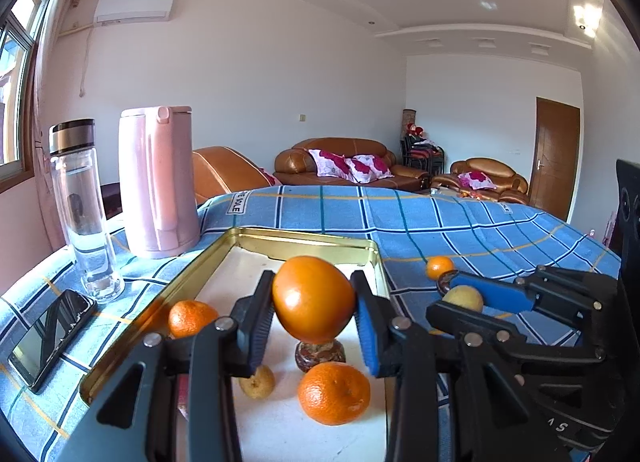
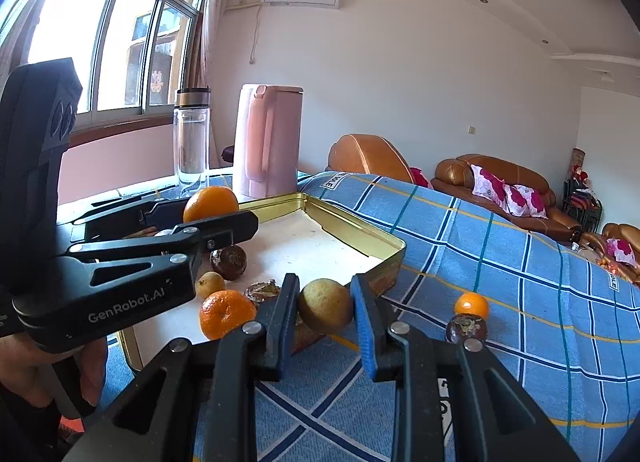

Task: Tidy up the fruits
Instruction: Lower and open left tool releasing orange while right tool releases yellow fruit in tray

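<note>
- Left gripper [image 1: 314, 316]: jaws pinched on an orange [image 1: 313, 299], held above the tray [image 1: 304, 240].
- Right gripper [image 2: 325, 318]: jaws pinched on a yellow-green fruit [image 2: 325, 305], held by the tray's near corner, over the cloth [image 2: 500, 246].
- Tray, gold rim, pale floor: holds a mandarin [image 1: 334, 393], a second mandarin [image 1: 191, 318], a small yellow fruit [image 1: 257, 382] and a brown fruit [image 1: 320, 354]; the right view shows one more brown piece [image 2: 262, 289].
- Left on the cloth: a tiny mandarin [image 2: 472, 305] touching a dark fruit [image 2: 467, 329], well apart from the tray.
- Progress, as judged: most fruit is in; two pieces are in hand, two remain outside.
- Bystanders: bottle [image 1: 82, 210], pink jug [image 1: 158, 182], phone [image 1: 50, 338].
- Unclear: the brown fruits' kind; whatever the left gripper hides in the tray; a hand [image 2: 60, 374] at the frame edge, mostly cut off.
</note>
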{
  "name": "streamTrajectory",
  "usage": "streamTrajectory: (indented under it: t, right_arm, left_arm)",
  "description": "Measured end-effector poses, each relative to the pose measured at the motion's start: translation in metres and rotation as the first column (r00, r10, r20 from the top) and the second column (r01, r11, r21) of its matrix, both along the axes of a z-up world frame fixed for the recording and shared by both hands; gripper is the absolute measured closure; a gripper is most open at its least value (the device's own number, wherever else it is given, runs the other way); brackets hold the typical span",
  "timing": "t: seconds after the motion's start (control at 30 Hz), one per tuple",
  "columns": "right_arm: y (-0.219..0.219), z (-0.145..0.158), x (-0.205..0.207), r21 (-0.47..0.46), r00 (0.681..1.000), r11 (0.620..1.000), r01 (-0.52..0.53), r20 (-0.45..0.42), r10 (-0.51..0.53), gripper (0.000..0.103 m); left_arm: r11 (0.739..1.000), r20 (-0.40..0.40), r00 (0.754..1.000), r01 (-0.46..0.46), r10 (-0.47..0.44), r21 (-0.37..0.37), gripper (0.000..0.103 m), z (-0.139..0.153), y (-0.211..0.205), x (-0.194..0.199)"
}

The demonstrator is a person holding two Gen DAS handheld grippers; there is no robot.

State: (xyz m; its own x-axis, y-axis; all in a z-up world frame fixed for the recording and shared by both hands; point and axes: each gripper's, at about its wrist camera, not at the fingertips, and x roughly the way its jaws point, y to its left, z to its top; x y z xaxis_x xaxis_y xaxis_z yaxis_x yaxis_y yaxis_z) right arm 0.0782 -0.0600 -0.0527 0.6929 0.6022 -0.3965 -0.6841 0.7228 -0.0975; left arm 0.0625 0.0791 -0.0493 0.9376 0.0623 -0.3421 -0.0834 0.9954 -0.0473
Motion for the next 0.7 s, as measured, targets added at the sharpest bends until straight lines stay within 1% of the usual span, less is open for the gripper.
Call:
streamTrajectory:
  t: [0.47, 0.63, 0.7]
  right_arm:
    - [0.036, -0.002, -0.007, -0.036, 0.997, 0.996, -0.083, -0.005, 0.083, 0.074]
    - [0.047, -0.005, -0.008, -0.061, 0.993, 0.991, -0.116, -0.014, 0.115, 0.075]
    - [0.054, -0.007, -0.009, -0.088, 0.99, 0.986, -0.14, -0.022, 0.138, 0.075]
  left_arm:
    - [0.996, -0.055, 0.995, -0.084, 0.083, -0.017, 0.064, -0.005, 0.043, -0.004]
    - [0.995, -0.088, 0.992, -0.095, 0.094, -0.01, 0.064, -0.008, 0.054, -0.002]
    - [0.995, -0.105, 0.99, -0.099, 0.098, -0.008, 0.064, -0.01, 0.059, -0.001]
